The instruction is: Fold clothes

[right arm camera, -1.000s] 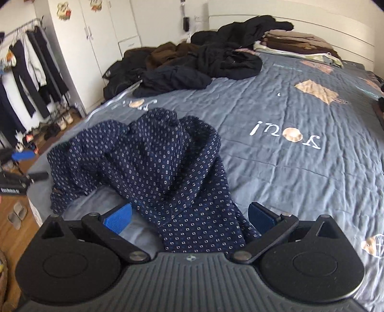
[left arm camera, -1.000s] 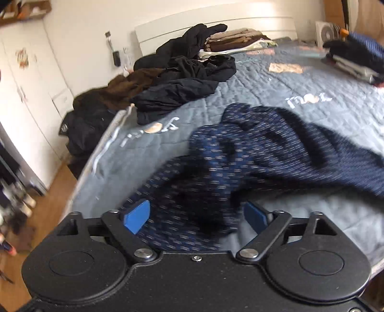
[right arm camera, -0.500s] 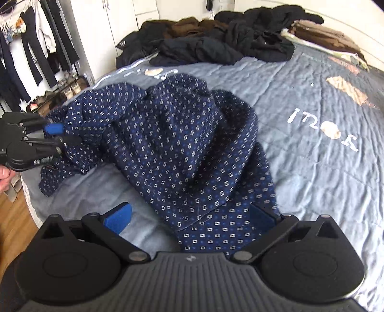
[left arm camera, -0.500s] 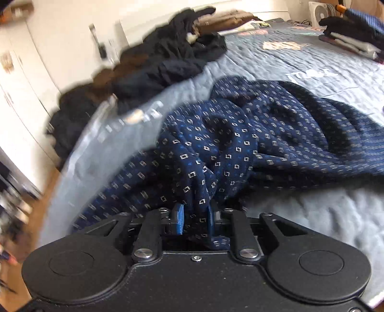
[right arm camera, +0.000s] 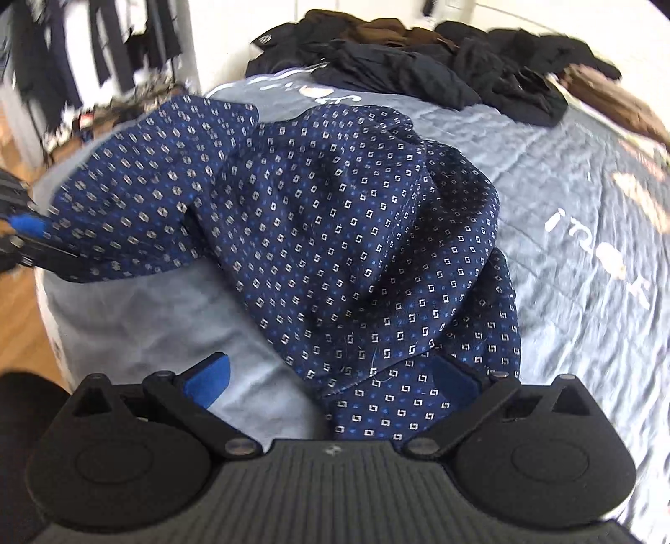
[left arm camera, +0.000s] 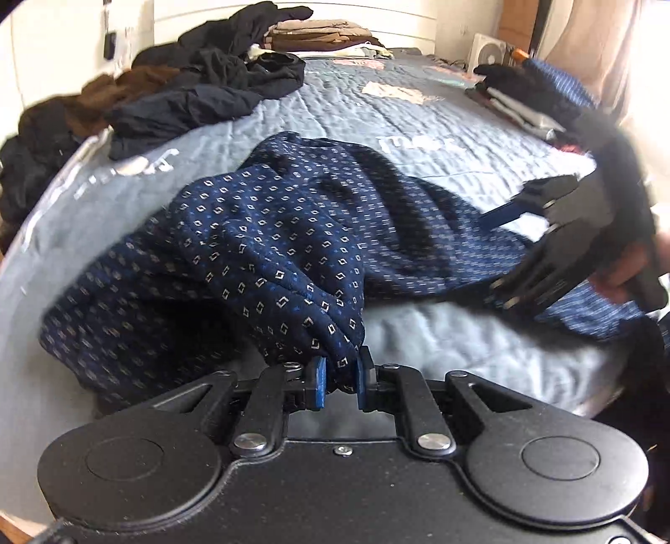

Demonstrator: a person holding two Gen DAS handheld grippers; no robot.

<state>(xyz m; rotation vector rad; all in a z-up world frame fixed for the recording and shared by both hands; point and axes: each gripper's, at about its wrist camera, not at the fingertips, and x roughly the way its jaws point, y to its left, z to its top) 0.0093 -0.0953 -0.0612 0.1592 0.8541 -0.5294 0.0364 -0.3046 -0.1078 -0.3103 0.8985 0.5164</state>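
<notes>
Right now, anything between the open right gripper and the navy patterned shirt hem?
Nothing visible. The right gripper is open, with the navy patterned shirt hem lying between its blue pads. The left gripper is shut on another bunch.

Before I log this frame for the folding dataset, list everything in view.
shirt: one, navy with small white and blue marks, crumpled at the bed's near edge.
bed: one, grey-blue quilted cover with white lettering.
dark pile: one heap, black and brown, far end of bed.
folded stack: one, brown and beige, by the headboard.
side stack: one, black, grey, blue, bed's far right edge.
fan: one, white, beyond the bed.
hanging clothes: several, dark, beside the bed.
left gripper: jaws shut on shirt.
right gripper: jaws open over the shirt's hem.
</notes>
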